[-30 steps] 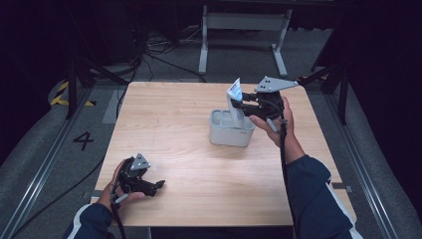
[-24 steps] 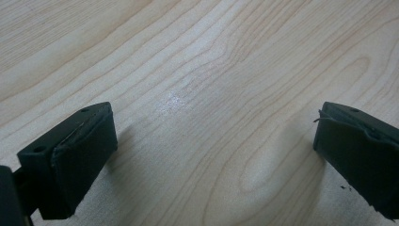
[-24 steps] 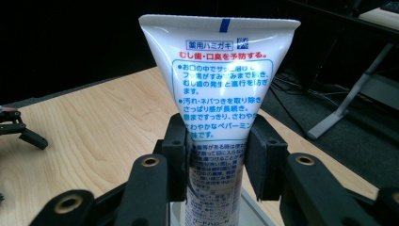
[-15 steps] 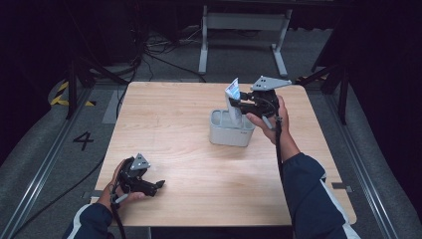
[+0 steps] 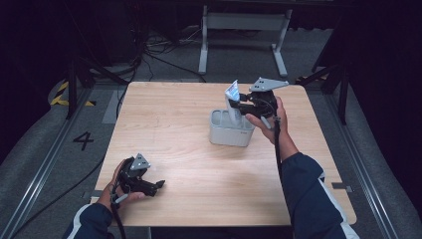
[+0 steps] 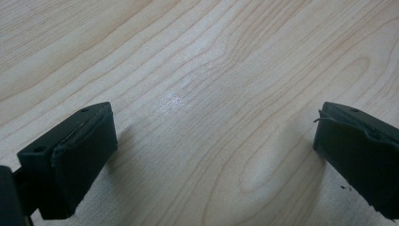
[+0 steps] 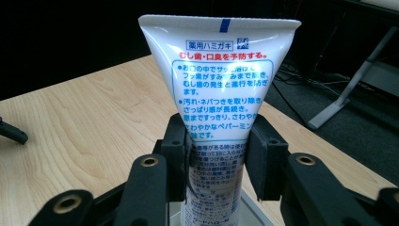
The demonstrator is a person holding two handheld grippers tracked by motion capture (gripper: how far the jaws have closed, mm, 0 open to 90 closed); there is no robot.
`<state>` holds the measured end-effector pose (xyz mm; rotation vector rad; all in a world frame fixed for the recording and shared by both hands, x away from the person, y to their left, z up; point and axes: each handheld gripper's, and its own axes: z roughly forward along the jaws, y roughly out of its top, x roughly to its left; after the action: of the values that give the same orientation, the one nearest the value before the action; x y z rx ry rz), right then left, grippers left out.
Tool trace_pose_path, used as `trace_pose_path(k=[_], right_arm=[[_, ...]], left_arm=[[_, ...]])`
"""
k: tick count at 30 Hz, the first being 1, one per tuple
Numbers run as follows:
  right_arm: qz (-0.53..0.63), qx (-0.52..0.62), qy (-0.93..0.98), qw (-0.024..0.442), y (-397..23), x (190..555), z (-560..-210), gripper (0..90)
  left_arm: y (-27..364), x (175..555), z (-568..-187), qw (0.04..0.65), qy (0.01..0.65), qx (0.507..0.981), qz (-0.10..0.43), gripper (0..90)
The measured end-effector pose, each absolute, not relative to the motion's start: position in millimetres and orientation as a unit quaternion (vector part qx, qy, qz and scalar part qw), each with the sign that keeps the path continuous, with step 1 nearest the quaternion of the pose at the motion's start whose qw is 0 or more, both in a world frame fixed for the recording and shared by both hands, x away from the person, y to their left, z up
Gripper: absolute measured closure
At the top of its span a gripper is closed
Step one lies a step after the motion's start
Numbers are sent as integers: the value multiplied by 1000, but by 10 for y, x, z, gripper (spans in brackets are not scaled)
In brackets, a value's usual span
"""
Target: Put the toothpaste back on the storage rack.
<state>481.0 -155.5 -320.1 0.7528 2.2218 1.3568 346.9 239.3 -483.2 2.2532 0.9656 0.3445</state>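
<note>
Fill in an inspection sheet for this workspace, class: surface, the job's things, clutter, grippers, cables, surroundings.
Surface: light wooden table, bare around the work.
Job's things: white tube upright, crimped end up, over grey holder.
Clutter: nothing seen.
Grippers: right gripper shut on the tube; left gripper open, low over the wood.
Cables: cable trailing along the right forearm.
Surroundings: dark floor, metal stand, a painted 4.

Wooden table, grey floor, perhaps metal stand, dark room

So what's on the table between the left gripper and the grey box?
Nothing. In the high view, bare wooden table lies between the left gripper and the grey box.
</note>
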Motion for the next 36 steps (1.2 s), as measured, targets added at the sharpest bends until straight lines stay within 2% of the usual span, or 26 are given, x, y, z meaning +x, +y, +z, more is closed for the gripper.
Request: trace_pose_path(k=[36], right_arm=[[453,279,826,187,-1627,4837,-3630,632]], left_arm=[[2392,3471,-4837,328,368,860,133,4]])
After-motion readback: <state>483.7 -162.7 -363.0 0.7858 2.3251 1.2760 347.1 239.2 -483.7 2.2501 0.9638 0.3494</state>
